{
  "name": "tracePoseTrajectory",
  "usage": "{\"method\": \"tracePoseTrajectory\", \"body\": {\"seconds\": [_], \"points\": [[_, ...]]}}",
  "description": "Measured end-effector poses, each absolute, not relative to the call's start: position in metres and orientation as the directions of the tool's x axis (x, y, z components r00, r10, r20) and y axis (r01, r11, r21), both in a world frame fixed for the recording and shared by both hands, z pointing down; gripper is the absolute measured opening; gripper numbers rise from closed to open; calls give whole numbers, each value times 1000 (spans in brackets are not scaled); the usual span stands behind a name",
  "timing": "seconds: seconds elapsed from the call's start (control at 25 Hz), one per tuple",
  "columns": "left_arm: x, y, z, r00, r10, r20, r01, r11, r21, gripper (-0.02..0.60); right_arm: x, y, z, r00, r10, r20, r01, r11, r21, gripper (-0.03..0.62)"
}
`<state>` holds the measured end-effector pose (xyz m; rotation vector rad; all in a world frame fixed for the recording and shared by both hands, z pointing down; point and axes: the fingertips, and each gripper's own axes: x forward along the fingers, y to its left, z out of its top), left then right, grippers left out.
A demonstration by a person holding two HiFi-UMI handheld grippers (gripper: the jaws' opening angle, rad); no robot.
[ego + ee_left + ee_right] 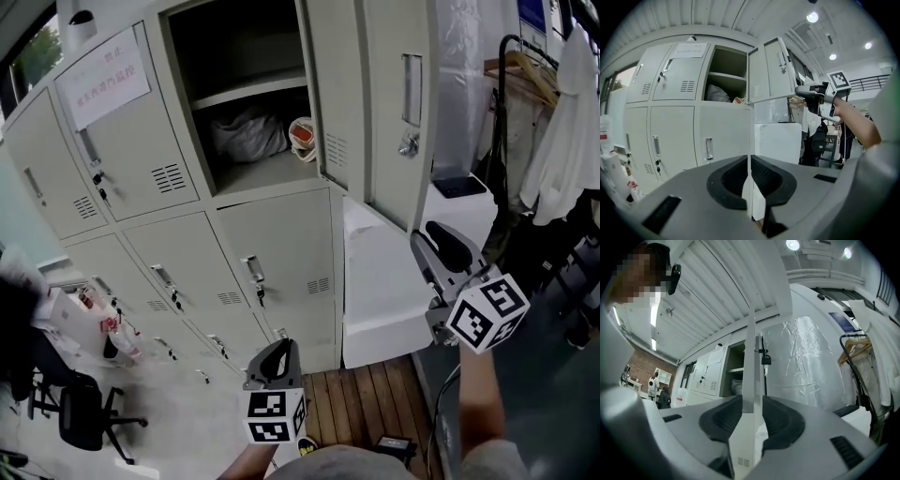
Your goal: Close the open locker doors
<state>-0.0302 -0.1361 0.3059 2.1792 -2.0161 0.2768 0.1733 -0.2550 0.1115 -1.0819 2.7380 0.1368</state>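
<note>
One upper locker [253,103] stands open, with a grey bag [248,131] and a red-and-white item [303,139] on its lower shelf. Its door [398,112] is swung out to the right, a key hanging at the lock [408,145]. My right gripper [419,239] is raised just under the door's lower outer corner, jaws open. In the right gripper view the door's edge [750,357] lines up with the gap of the right gripper [752,404]; contact is not clear. My left gripper [279,349] is lower, facing the closed lower lockers. Its jaws are shut and empty in the left gripper view [750,164].
Closed locker doors [141,159] fill the left, one bearing a paper sign [103,80]. A white block [375,281] stands below the open door. A rack with white garments [562,131] is at the right, an office chair [80,412] at lower left, wooden flooring [366,403] underfoot.
</note>
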Motion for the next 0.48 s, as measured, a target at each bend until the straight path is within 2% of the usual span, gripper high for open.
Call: {"method": "tracePoseTrajectory", "body": {"seconds": [0.16, 0.48], "points": [[-35, -131, 307, 64, -968, 243, -998, -66, -3, 11, 170, -253, 114, -736, -638, -227, -649, 760, -34, 123], [-43, -124, 308, 51, -971, 234, -999, -52, 2, 11, 140, -232, 112, -777, -587, -230, -600, 800, -13, 123]]}}
